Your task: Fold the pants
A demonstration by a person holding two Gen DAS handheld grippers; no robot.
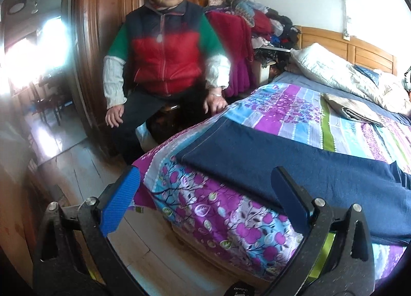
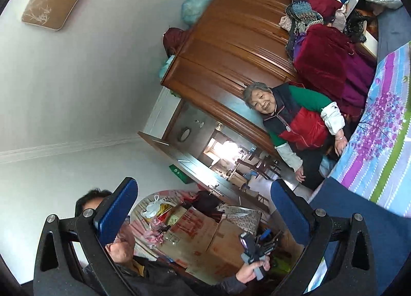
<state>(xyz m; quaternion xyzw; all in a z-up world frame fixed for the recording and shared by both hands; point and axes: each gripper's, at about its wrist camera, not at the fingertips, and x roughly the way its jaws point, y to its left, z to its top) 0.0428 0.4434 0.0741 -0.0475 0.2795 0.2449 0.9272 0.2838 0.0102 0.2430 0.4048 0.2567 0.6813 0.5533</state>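
The navy pants (image 1: 295, 167) lie flat on the flower-patterned bedspread (image 1: 210, 201), reaching from the near bed edge off toward the right, where the frame cuts them off. The left gripper (image 1: 208, 188) hangs over that edge with its fingers spread wide and nothing between them; its right finger sits over the cloth, though whether it touches is unclear. The right gripper (image 2: 205, 206) is tilted up toward the room, also spread and empty, with the pants partly hidden behind its right finger. Cardboard boxes (image 2: 205, 239) sit low in the right view; their contents are hard to make out. A seated person (image 1: 164, 64) is beside the bed, one hand on it. A folded cloth (image 1: 352, 111) lies further up the bed
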